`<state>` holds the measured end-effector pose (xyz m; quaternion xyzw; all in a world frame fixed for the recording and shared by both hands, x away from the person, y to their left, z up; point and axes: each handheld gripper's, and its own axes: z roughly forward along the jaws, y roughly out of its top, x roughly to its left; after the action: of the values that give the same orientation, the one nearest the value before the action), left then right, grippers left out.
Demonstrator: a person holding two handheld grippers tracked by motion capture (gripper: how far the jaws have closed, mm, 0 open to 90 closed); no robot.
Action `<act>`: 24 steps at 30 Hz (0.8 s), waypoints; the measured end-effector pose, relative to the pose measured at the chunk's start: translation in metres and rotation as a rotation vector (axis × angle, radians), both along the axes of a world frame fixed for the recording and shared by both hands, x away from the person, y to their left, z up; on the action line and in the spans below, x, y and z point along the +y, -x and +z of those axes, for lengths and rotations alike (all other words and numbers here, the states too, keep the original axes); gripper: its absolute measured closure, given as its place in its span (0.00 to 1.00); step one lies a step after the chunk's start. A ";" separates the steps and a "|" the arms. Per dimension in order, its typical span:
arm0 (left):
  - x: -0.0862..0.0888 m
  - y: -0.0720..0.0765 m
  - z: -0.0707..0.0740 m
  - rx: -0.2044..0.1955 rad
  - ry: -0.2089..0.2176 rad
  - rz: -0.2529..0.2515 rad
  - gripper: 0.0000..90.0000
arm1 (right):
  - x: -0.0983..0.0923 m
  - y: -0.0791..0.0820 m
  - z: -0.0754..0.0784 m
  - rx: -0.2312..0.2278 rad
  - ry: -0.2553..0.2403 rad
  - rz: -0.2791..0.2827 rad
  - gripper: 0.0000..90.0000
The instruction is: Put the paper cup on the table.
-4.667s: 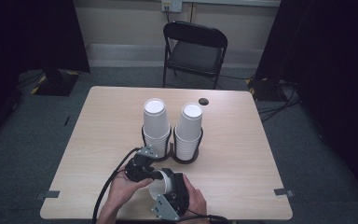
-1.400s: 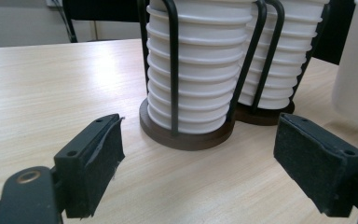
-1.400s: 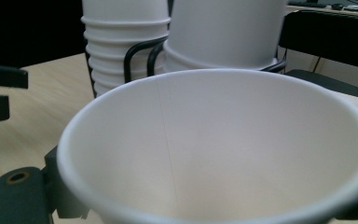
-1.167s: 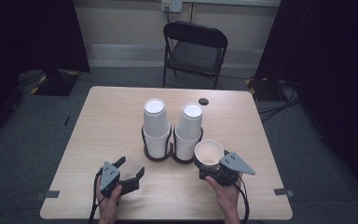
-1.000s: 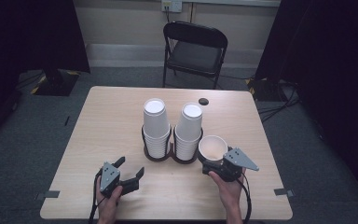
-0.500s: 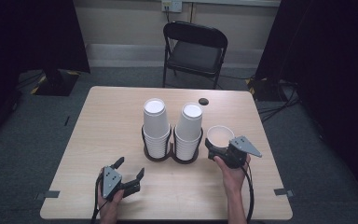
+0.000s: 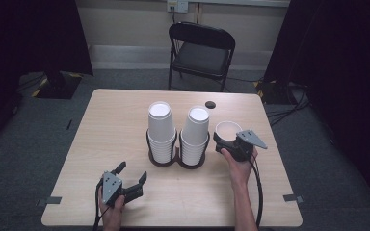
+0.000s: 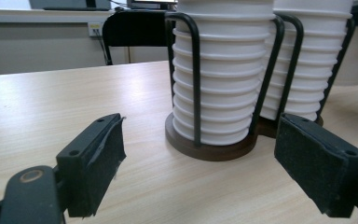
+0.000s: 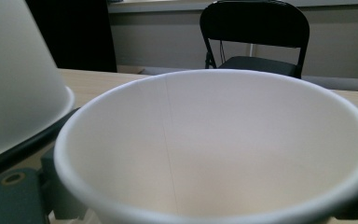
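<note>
Jaws, right gripper (image 7: 227, 143): pinching a single white paper cup (image 7: 228, 130), mouth up, held just right of the cup rack (image 7: 178, 161) and beside its right stack (image 7: 195, 136); in the right gripper view the cup's open rim lies close before the camera, a jaw showing at its lower left. Jaws, left gripper (image 7: 131, 180): spread wide, nothing between them, low over the desk (image 7: 111, 130) near its front edge, left of and nearer than the rack. Rack: two wire-ringed wells on dark bases, each with a stack of upturned white cups; left stack (image 7: 161, 131). Small dark disc (image 7: 210, 104): on the desk behind the rack. Folding chair (image 7: 200, 53): beyond the desk.
</note>
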<state>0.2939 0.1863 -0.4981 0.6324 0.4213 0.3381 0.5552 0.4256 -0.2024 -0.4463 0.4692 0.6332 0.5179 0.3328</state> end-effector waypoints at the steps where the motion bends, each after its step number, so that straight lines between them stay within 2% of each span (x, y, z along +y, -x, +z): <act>1: 0.000 0.000 0.000 -0.002 0.002 0.003 0.17 | 0.000 -0.003 -0.001 -0.001 0.002 -0.001 0.12; 4: -0.002 0.001 0.000 -0.008 -0.018 0.012 0.17 | -0.001 -0.010 -0.005 -0.003 -0.006 -0.010 0.12; 6: -0.002 0.002 0.000 -0.014 -0.027 0.012 0.17 | -0.003 -0.015 -0.011 0.009 -0.029 -0.013 0.12; 12: -0.002 0.002 0.000 -0.015 -0.019 0.011 0.17 | -0.004 -0.024 -0.020 0.010 -0.031 -0.017 0.12; 15: -0.002 0.002 0.000 -0.019 -0.025 0.014 0.17 | -0.005 -0.027 -0.024 0.014 -0.052 -0.017 0.12; 19: -0.002 0.002 0.000 -0.016 -0.018 0.010 0.17 | -0.001 -0.026 -0.025 0.000 -0.025 -0.008 0.12; 24: -0.003 0.003 0.000 -0.025 -0.027 0.015 0.18 | 0.000 -0.028 -0.029 0.016 -0.029 -0.011 0.12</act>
<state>0.2912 0.1835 -0.4984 0.6325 0.4143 0.3558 0.5493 0.4539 -0.2019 -0.4757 0.4818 0.6256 0.5214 0.3236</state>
